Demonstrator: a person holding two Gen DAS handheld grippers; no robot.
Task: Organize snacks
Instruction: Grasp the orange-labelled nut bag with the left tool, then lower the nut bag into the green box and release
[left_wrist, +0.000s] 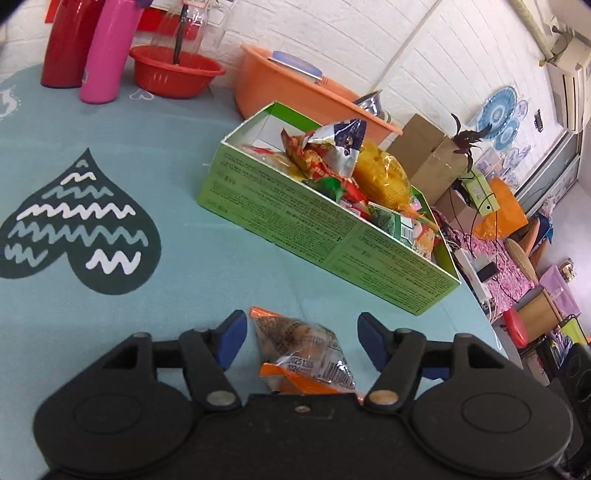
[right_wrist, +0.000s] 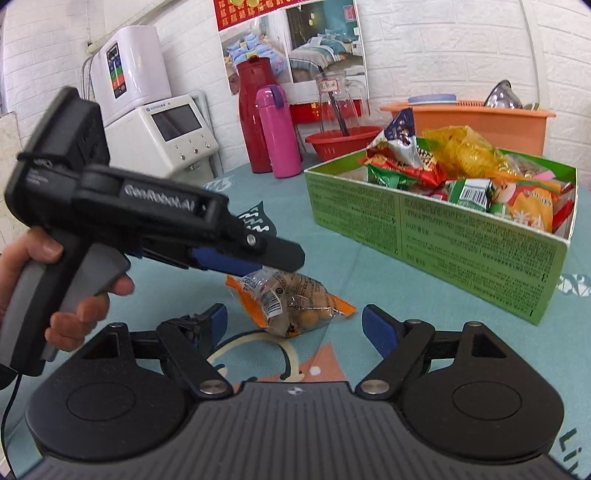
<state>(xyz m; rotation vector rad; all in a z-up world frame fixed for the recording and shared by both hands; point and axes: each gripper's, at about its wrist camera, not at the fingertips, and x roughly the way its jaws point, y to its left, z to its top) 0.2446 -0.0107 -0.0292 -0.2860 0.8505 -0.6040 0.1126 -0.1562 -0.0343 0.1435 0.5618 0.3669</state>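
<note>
While the left gripper (left_wrist: 302, 341) is seen from its own camera only as two blue pads spread wide, the right wrist view shows it whole from the side, gripped by a hand (right_wrist: 55, 291) around its grey handle. A clear snack packet (left_wrist: 306, 356) with orange ends is found lying on the teal tablecloth (left_wrist: 110, 147) between those parted pads, untouched on either side as far as can be made out. In the right wrist view the same packet (right_wrist: 291, 302) is seen just under the left tool's tip, with small round yellow pieces visible inside.

The right gripper (right_wrist: 294, 328) is shown with its jaws apart as well, nothing held between them, the packet lying just beyond its pads.

Just past the packet, the green box (left_wrist: 295, 218) is seen open-topped and piled with snacks: a yellow crinkled bag (left_wrist: 382, 177), a silver and blue packet (left_wrist: 341, 144), and red and green wrappers heaped over the rim. Only the left wrist view takes in the room off the table's edge beyond the box, with cardboard cartons (left_wrist: 432, 158) and clutter. Only the right wrist view takes in the white appliance (right_wrist: 166, 136) against the brick wall. Behind the box, an orange basin (left_wrist: 280, 85), a red bowl (left_wrist: 173, 74), a pink flask (left_wrist: 107, 51) and a red flask (left_wrist: 66, 44) are caught by both cameras.
</note>
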